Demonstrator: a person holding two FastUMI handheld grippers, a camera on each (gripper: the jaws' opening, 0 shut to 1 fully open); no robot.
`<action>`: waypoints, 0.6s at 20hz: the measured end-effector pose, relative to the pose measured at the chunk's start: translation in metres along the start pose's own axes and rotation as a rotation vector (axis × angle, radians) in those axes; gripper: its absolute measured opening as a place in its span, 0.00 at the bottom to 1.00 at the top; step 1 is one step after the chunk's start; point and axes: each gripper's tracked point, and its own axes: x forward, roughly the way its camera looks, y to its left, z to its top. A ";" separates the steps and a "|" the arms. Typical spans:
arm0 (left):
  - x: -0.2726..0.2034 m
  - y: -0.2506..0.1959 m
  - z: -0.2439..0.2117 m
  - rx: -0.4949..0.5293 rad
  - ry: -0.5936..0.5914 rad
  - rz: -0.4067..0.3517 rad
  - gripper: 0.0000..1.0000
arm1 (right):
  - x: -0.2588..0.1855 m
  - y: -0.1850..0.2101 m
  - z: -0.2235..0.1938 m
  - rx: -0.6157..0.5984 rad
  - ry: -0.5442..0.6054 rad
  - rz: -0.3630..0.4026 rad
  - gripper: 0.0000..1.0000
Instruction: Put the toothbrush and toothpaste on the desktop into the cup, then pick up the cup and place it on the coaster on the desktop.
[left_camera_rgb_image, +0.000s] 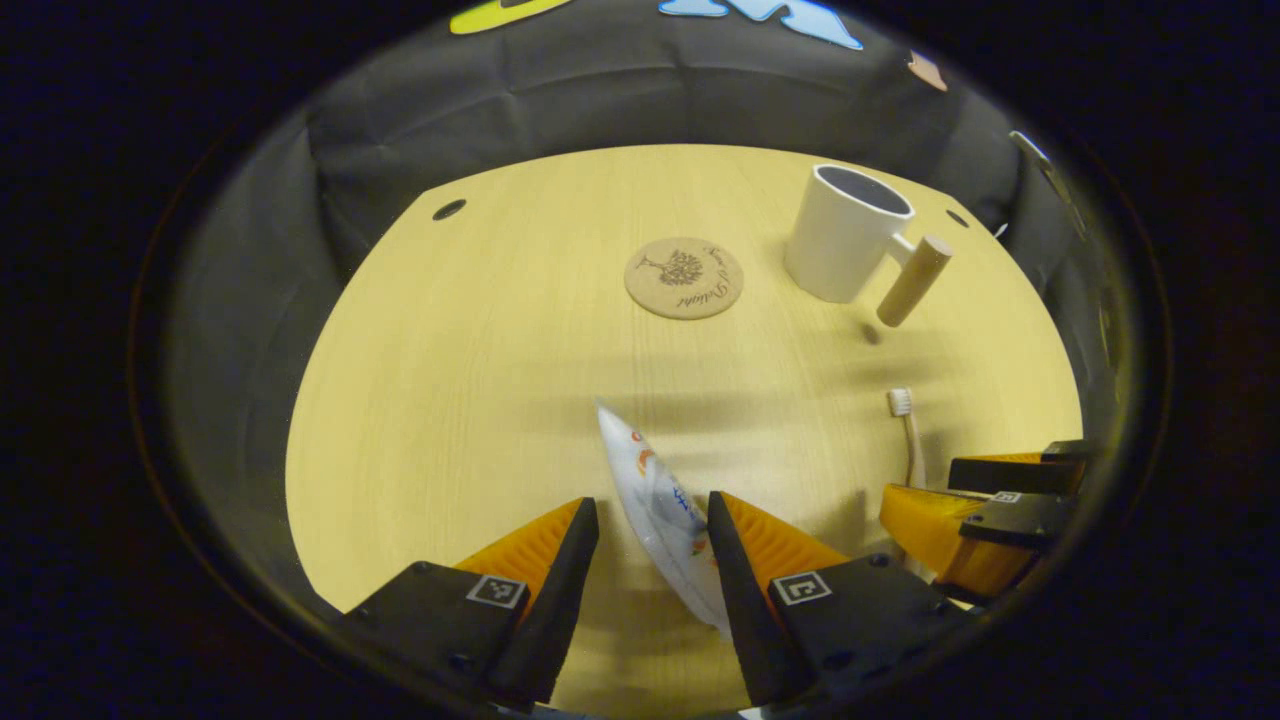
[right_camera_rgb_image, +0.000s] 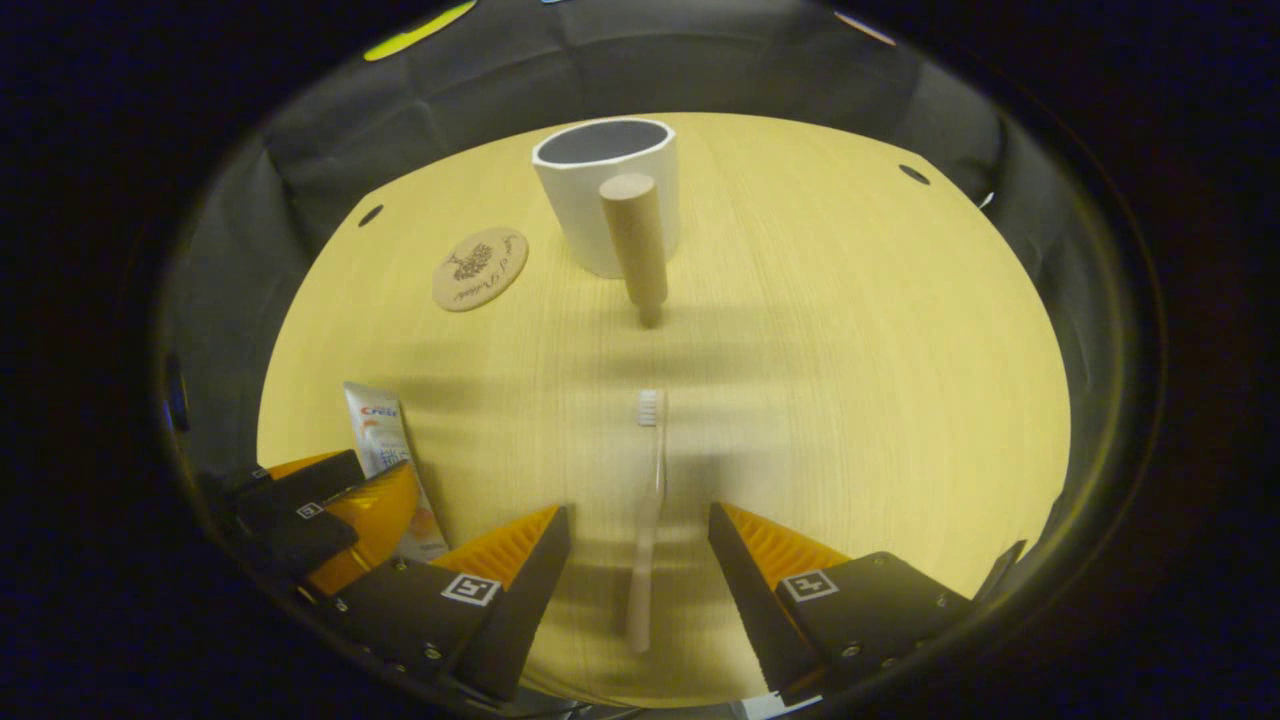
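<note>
Spread wide on the left gripper (left_camera_rgb_image: 652, 520), both orange ribbed fingers apart, with the white soft toothpaste tube (left_camera_rgb_image: 660, 510) lying flat on the pale wooden desktop (left_camera_rgb_image: 450, 380) between them; right pad just beside the tube's edge, contact impossible to tell, left pad clear of it. Spread just as wide on the right gripper (right_camera_rgb_image: 640, 530), straddling the slim beige toothbrush (right_camera_rgb_image: 648, 500), which lies lengthwise in the gap, white bristle head pointing away, neither finger touching it.

Farther out in the left gripper view: round cork coaster with a dark tree print (left_camera_rgb_image: 684, 277) mid-table, bare; just right of it, standing upright, the white ceramic cup with a wooden peg handle (left_camera_rgb_image: 845, 235), its dark interior holding nothing visible. Seen from the right gripper view, cup straight ahead, handle facing the camera, coaster to its left and apart from it.
</note>
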 end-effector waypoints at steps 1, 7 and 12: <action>0.002 0.001 -0.002 -0.008 0.013 0.002 0.74 | 0.001 0.000 -0.001 0.001 0.008 -0.002 0.86; 0.010 0.008 -0.012 -0.047 0.051 0.008 0.75 | 0.006 -0.005 -0.001 0.006 0.025 -0.031 0.84; 0.010 0.003 -0.010 -0.050 0.045 -0.002 0.72 | 0.007 -0.008 -0.003 -0.018 0.046 -0.086 0.77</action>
